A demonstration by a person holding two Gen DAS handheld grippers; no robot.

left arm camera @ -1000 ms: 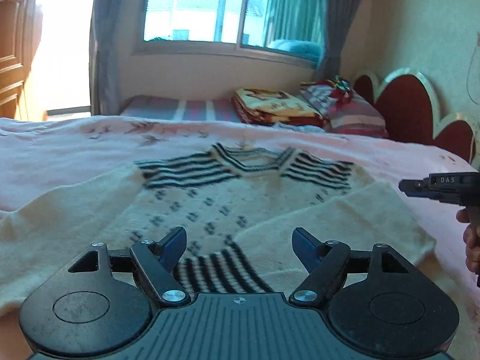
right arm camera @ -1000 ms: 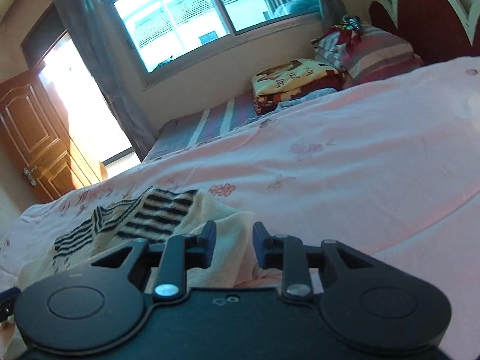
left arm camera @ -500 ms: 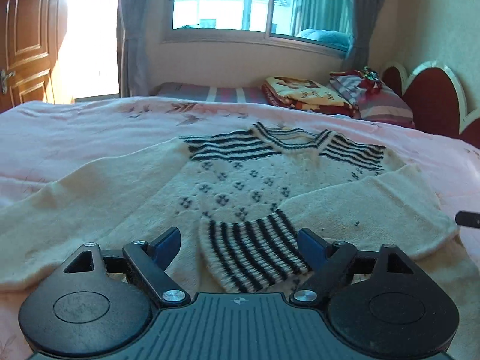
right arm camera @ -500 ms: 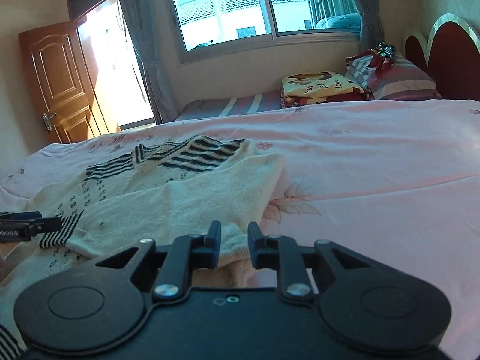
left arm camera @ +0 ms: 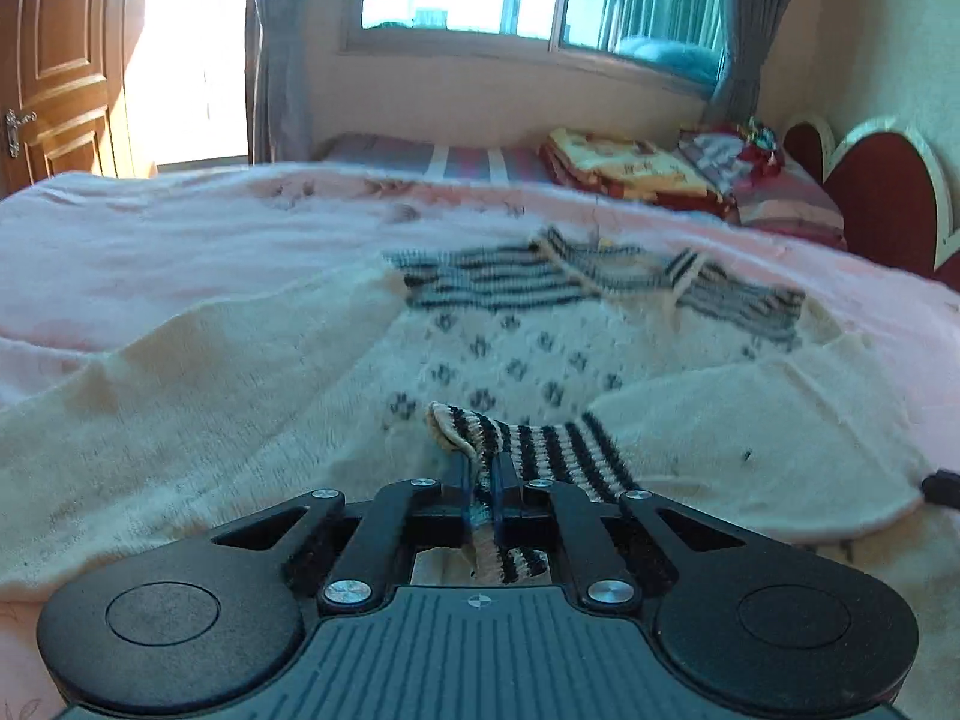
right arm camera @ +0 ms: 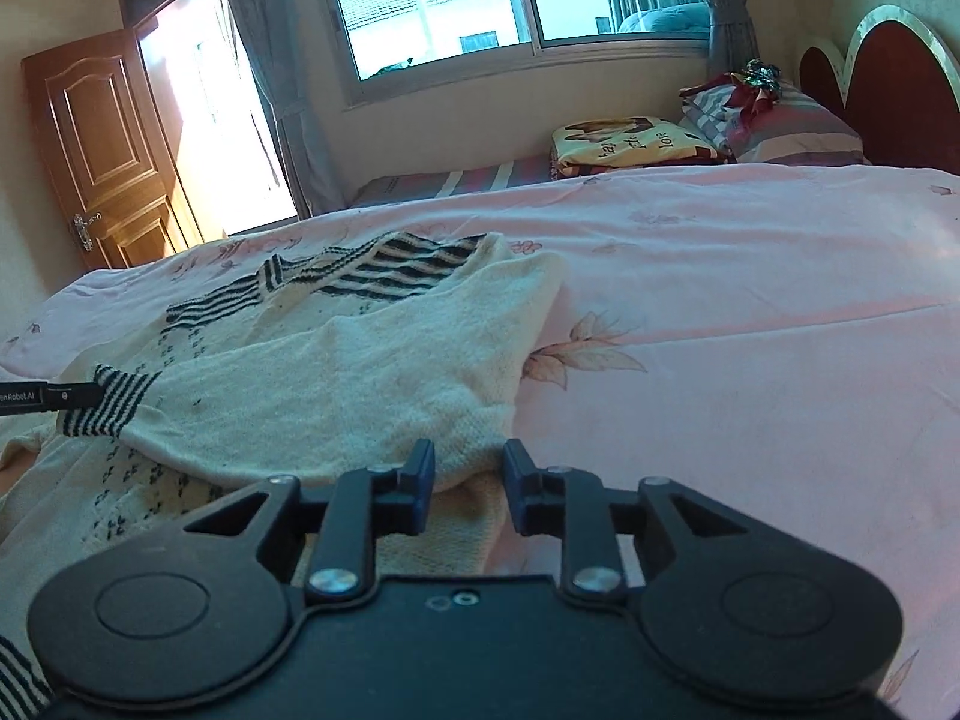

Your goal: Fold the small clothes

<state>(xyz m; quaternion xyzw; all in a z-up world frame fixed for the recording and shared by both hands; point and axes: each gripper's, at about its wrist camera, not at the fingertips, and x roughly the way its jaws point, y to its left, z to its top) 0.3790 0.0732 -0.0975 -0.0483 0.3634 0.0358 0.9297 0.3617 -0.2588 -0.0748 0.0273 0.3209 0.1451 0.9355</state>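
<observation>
Fuzzy knitted wool sweater [left arm camera: 510, 372] on smooth pink cotton bedspread [right arm camera: 750, 300]

Pink floral bedsheet [right arm camera: 750, 300], folded blanket [right arm camera: 630, 141] beside striped pillows [right arm camera: 792, 126], wooden door [right arm camera: 102, 156], window [right arm camera: 480, 0]

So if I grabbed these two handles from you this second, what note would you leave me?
Left gripper: shut on the striped cuff of the sleeve that is folded across the sweater.
Right gripper: jaws opening, with that sleeve's folded edge between them; not gripped.
The sweater lies front up on the pink bedspread.
Done: that sleeve is across the body.
Left: the other sleeve lies spread out; fold it in, then fold the body, probably hem to collar.
</observation>
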